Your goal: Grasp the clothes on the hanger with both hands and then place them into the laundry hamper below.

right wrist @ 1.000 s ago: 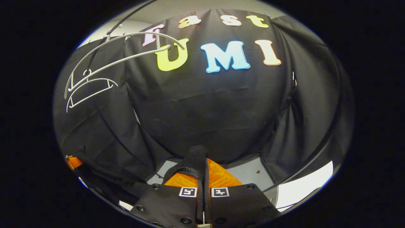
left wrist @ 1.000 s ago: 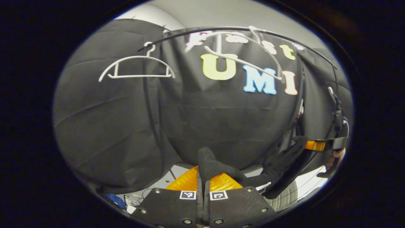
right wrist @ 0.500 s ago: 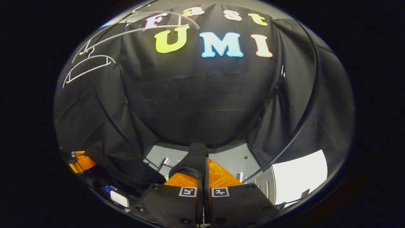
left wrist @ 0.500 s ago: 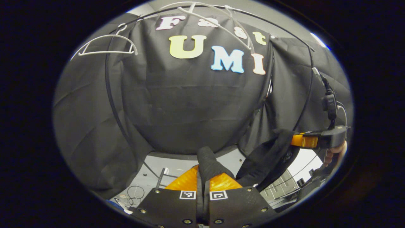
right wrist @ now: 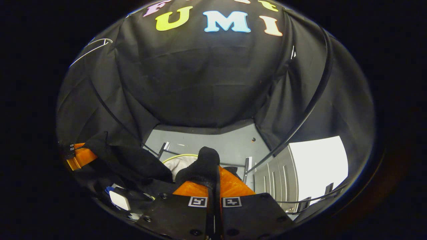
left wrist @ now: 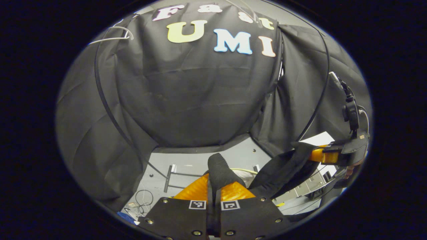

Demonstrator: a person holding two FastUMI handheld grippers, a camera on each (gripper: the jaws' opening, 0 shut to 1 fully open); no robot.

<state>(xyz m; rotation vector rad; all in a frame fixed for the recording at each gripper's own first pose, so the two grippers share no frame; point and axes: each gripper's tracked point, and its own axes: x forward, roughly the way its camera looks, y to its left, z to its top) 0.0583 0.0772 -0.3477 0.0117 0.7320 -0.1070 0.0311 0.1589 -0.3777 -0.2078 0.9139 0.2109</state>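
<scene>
Grey floor (left wrist: 213,151) lies below us; each hand-held gripper, left (left wrist: 213,186) and right (right wrist: 213,186), is clamped on the black garment (left wrist: 283,168), spreading it above the hamper's rim (right wrist: 176,156) for lowering.

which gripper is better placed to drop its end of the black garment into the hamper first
Right, by a narrow margin. The right gripper, shut on the black garment, looks almost straight down at the hamper; the left gripper sees the rim mostly hidden behind its fingers.

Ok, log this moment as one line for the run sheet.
phase: carrying | left gripper: shut on black garment | right gripper: shut on garment | hanger: bare, overhead | hamper: below, garment not yet in
</scene>
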